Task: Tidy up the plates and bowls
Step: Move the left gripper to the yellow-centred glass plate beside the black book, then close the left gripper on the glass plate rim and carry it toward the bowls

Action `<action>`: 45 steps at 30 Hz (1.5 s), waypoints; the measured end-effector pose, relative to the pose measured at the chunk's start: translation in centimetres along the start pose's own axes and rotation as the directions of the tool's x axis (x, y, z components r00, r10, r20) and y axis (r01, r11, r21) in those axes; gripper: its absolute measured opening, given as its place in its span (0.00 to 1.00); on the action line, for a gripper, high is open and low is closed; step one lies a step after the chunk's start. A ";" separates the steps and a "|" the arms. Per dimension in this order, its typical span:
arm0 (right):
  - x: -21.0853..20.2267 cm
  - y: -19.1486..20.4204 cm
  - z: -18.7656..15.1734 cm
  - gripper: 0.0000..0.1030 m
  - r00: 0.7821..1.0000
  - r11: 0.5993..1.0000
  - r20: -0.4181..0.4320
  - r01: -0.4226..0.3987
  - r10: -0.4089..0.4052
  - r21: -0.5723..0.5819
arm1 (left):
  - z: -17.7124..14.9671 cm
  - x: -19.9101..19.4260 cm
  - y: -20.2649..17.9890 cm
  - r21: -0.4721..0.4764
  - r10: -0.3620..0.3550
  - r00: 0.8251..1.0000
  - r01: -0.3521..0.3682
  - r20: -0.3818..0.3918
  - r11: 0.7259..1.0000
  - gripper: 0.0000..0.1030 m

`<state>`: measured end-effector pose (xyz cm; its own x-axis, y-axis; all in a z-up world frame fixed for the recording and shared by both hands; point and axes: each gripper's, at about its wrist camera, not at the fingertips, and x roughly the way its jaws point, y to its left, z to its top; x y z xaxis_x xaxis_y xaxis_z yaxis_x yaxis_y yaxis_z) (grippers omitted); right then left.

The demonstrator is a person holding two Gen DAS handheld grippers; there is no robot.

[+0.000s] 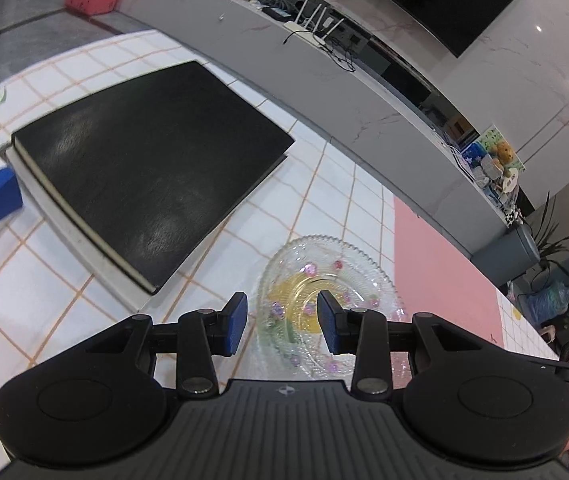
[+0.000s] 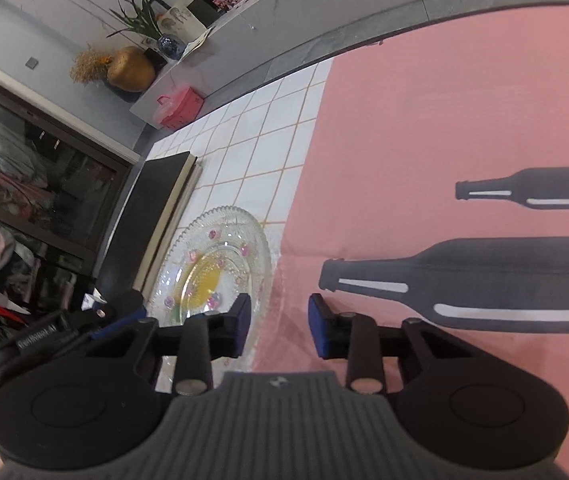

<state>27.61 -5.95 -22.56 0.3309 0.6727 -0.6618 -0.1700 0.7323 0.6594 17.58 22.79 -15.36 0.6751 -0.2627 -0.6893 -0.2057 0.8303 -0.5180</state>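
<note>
Glass is all I have to work with: one clear plate (image 1: 326, 280) with pink dots and a yellow centre lies flat on the tiled tablecloth (image 1: 324, 184), just ahead at twelve o'clock of my left gripper (image 1: 282, 322). Both it and my right gripper (image 2: 279, 326) stand apart, holding nothing. I judge the sorting barely begun; no bowl or stack shows.

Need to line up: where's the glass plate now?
The glass plate lies on the white tiles, between the black book and pink cloth, under the left hand-held gripper.
</note>
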 end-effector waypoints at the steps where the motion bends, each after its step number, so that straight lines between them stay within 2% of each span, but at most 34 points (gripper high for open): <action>1: 0.2 0.1 0.0 0.30 1.000 1.000 -0.005 -0.003 0.003 0.001 | -0.1 0.1 0.2 -0.006 -0.004 1.000 0.004 -0.004 1.000 0.42; 5: 0.9 0.5 0.2 0.20 1.000 1.000 -0.021 -0.008 0.009 0.004 | -0.7 0.8 0.5 -0.014 -0.016 1.000 0.016 -0.019 1.000 0.41; 9: 1.6 0.3 0.0 0.05 0.999 0.999 -0.026 -0.022 0.023 0.026 | -1.0 1.0 0.6 -0.009 -0.011 1.000 0.011 -0.011 1.000 0.24; 14: 1.5 0.1 -0.1 0.04 0.999 0.999 -0.015 -0.032 0.033 0.043 | -1.2 0.9 0.5 0.006 0.018 1.000 -0.018 0.002 1.000 0.10; 21: 0.6 0.5 0.0 0.04 1.000 0.999 -0.019 -0.008 0.009 0.038 | -1.7 0.2 0.1 -0.022 0.002 1.000 -0.002 0.015 1.000 0.09; 30: -2.3 1.6 0.0 0.04 1.000 1.000 0.022 -0.005 0.005 0.005 | -1.7 -1.6 -2.1 -0.001 -0.009 0.999 0.009 0.042 1.000 0.09; 39: -7.3 2.2 -0.4 0.04 0.996 1.000 0.088 -0.019 0.018 0.003 | -1.7 -4.5 -5.9 0.042 -0.035 0.997 0.032 0.073 0.999 0.09; 45: -12.0 1.5 -2.2 0.05 0.991 0.999 0.130 -0.029 0.025 0.029 | -3.0 -6.5 -9.1 0.082 -0.059 0.996 0.053 0.070 0.995 0.09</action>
<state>21.34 -12.67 -14.43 0.4446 0.6711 -0.5933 -0.1527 0.7094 0.6880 12.94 15.43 -7.73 0.7339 -0.2763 -0.6206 -0.1105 0.8529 -0.5103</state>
